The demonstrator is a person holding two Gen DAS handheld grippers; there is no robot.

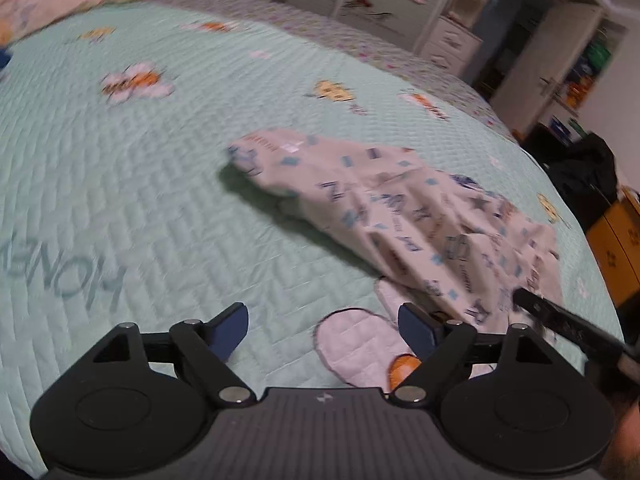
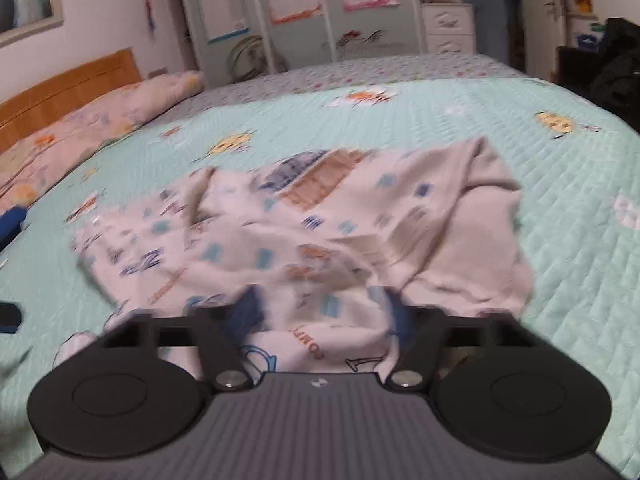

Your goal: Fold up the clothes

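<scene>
Lying on the green bed cover (image 1: 168,184), a white top (image 1: 404,216) with blue letters is seen all bunched up. One edge of the top (image 2: 304,240) is pinched between the fingers of the right tool (image 2: 324,312). The left tool (image 1: 322,330) is held wide open over the cover, with nothing in it, just beside the top.

Quilt (image 1: 160,184) seemingly clear left of garment (image 1: 420,216).
</scene>
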